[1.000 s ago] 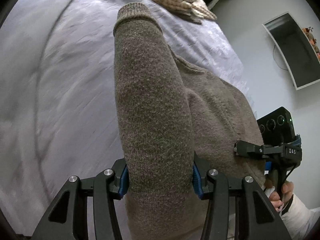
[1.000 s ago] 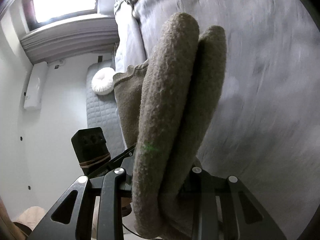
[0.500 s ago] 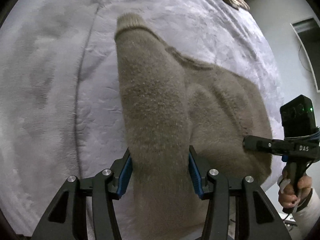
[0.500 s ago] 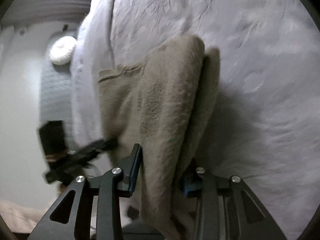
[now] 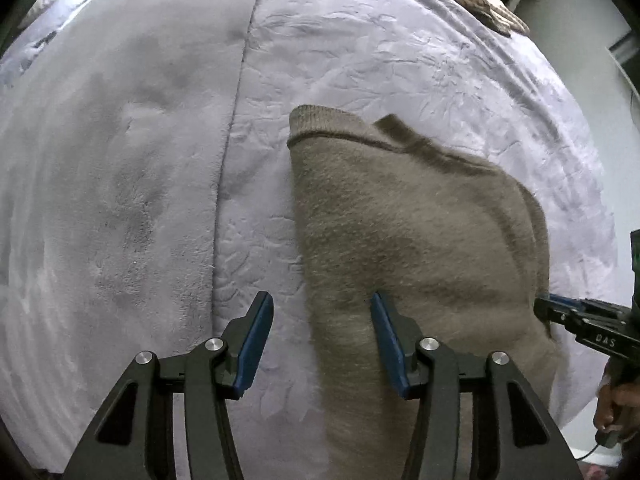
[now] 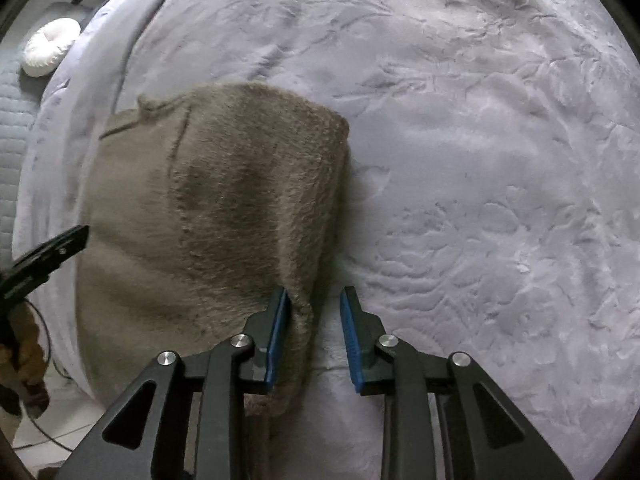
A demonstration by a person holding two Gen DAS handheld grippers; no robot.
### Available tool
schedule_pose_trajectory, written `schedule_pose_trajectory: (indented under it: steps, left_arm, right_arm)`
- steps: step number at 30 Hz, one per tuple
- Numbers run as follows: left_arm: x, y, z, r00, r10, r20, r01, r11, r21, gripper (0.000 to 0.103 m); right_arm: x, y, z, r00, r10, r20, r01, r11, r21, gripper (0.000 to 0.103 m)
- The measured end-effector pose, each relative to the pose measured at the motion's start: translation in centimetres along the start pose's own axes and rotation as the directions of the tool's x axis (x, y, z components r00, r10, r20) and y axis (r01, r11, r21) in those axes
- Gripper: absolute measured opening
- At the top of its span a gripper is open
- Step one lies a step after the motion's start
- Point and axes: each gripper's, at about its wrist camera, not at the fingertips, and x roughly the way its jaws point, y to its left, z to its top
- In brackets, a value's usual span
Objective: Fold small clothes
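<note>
The sweater [image 5: 420,232] lies folded on the bed [image 5: 120,160], near the close edge, running from my hands at 6 o'clock up toward its ribbed band at 12. My left gripper [image 5: 320,340] points steeply down with its fingers spread. The sweater's long left edge sits between them, but the outer pad stands clear over bare blanket, so nothing is pinched. My right gripper [image 6: 314,336] has just been closing its fingers around the folded right edge. The inner pad touches the knit and the outer pad is apart from it, so I judge this a loose hold at best.

This looks like the laying-down and squaring step. To do it well, I would let both edges go fully before lifting, so the thick knit does not drag up with a pad. I would then press the bulge near the middle flat and check that the two long sides run parallel. The far corner at 11 o'clock in my right view looks bunched and needs smoothing.
</note>
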Motion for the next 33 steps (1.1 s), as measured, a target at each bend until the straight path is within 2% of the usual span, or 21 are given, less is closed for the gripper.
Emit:
schedule_pose_trajectory:
  steps: [6, 9, 12, 18, 22, 26, 30, 33]
  left_arm:
    - [-1.2, -0.4, -0.6, 0.996, 0.085, 0.006, -0.085, 0.994, 0.071, 0.053]
    - [-2.0, -0.3, -1.2, 0.995, 0.100, -0.012, -0.099, 0.992, 0.083, 0.053]
    - [-3.1, -0.2, -2.4, 0.996, 0.083, -0.034, -0.079, 0.992, 0.098, 0.053]
    - [-3.7, -0.4, -5.1, 0.991, 0.104, -0.087, -0.091, 0.986, 0.143, 0.053]
    - [-3.6, -0.3, -5.7, 0.985, 0.127, -0.118, -0.109, 0.983, 0.149, 0.053]
    - [-3.4, -0.3, -6.6, 0.978, 0.143, -0.151, -0.117, 0.979, 0.169, 0.053]
    - [-3.3, -0.6, -7.0, 0.970, 0.150, -0.189, -0.117, 0.978, 0.175, 0.053]
    - [-3.9, -0.6, -7.1, 0.973, 0.132, -0.192, -0.101, 0.982, 0.160, 0.053]
  right_arm:
    - [-1.5, 0.0, -0.9, 1.000, -0.014, -0.004, 0.014, 0.999, 0.051, 0.031]
    - [-3.6, -1.1, -3.5, 1.000, 0.027, -0.014, -0.026, 0.995, 0.091, 0.031]
    - [-5.0, -1.0, -5.1, 0.996, 0.085, -0.008, -0.083, 0.989, 0.124, 0.034]
    - [-5.9, 0.3, -8.0, 0.987, 0.160, -0.029, -0.155, 0.978, 0.139, 0.034]
    - [-4.8, 1.8, -9.4, 0.987, 0.137, -0.085, -0.128, 0.986, 0.104, 0.034]
    - [-3.3, 2.2, -10.3, 0.987, 0.036, -0.156, -0.023, 0.997, 0.080, 0.034]
    - [-3.1, 1.7, -10.9, 0.985, 0.032, -0.170, -0.015, 0.995, 0.102, 0.034]
    - [-3.2, 1.7, -10.8, 0.984, 0.027, -0.178, -0.009, 0.995, 0.102, 0.034]
